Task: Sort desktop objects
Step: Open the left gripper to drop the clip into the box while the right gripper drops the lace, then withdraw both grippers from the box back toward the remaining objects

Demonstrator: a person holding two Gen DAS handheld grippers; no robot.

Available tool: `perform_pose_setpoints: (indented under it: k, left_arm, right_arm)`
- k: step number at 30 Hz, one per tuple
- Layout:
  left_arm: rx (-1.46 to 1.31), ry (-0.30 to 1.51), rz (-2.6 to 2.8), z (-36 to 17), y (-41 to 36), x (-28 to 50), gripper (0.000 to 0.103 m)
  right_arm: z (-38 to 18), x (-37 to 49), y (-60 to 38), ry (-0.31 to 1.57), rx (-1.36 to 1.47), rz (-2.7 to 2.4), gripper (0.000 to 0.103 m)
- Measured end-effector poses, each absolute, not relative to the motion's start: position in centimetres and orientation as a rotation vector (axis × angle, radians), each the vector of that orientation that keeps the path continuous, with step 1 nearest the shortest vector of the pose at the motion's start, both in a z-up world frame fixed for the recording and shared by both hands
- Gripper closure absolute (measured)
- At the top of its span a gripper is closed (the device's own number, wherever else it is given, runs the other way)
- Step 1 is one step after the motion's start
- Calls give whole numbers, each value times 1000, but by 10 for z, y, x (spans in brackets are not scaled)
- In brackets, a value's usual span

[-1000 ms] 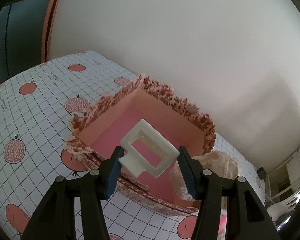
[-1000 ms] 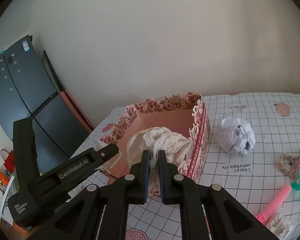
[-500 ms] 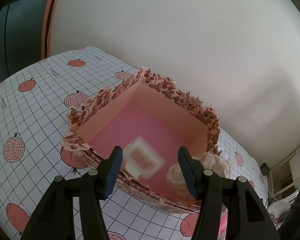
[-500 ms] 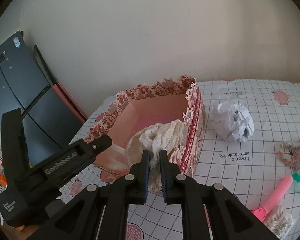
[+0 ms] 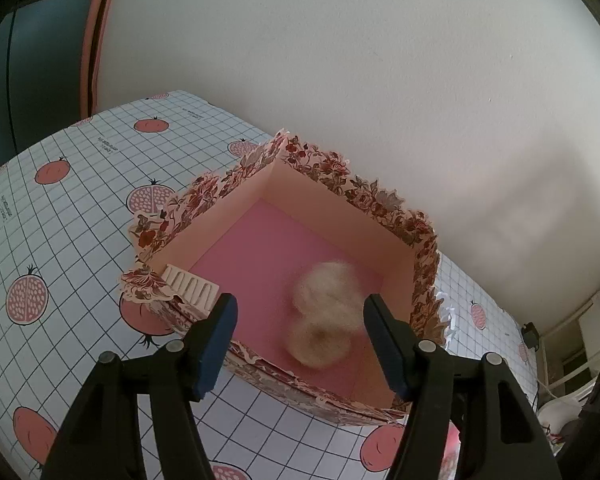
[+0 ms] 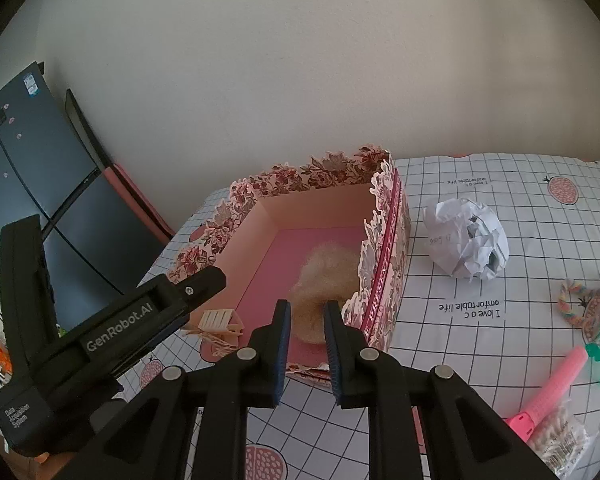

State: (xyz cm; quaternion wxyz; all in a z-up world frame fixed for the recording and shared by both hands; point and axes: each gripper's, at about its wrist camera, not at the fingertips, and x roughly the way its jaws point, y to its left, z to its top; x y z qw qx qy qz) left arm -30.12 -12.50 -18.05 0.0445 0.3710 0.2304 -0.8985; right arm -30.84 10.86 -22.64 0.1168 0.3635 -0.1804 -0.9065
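White lettering on the left gripper [image 6: 204,280], seen side-on from the right wrist camera, read "GenRobot.AI" and, lower on its body, "Data Acquisition System". Upside-down print on the tablecloth [image 6: 500,360] read "I love a comfortable life"; the red band on the floral box [image 6: 392,248] carried letters too distorted to read.

The cloth was white with a dark grid and pomegranate prints. A plain pale wall rose behind it, and a dark refrigerator [image 6: 28,160] stood far left of the right gripper [image 6: 305,316].

The left gripper [image 5: 298,322] hovered over the box's [image 5: 228,216] near edge, its jaws well apart and opening, clamping nothing. The right gripper's jaws were parted only narrowly and opening, with nothing pressed between them. Just beyond both pairs of jaws, the cream lace bundle [image 5: 324,312] lay blurred on the pink floor of the box, so its shape was hard to make out.

A ridged cream piece [image 5: 190,286] sat at the box's near-left corner, left of the left jaws. Right of the right jaws lay a crumpled paper ball [image 6: 466,238], a pink marker [image 6: 548,392] and a braided cord [image 6: 584,300], partly cut off.
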Motion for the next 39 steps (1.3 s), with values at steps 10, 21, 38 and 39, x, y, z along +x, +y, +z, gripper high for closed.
perform_pose_setpoints:
  k: [10,21,38,39]
  left_arm:
    - [1139,700,-2745,-182,-126,-300,36]
    - [1110,664,-2782,-167,-116,-296,32]
    - [1056,531,-2927,-138,-62,-286,23]
    - [1058,525,-2934,-137,-59,-286,22]
  right_arm:
    - [-224,-307,110,-529,1054,-2658,84]
    - [-197,-296,128,-532,965,-2711,81]
    - [-170,-269,209,-544,961,-2895,74]
    - [-169,-267,215,-548,960,-2908,72]
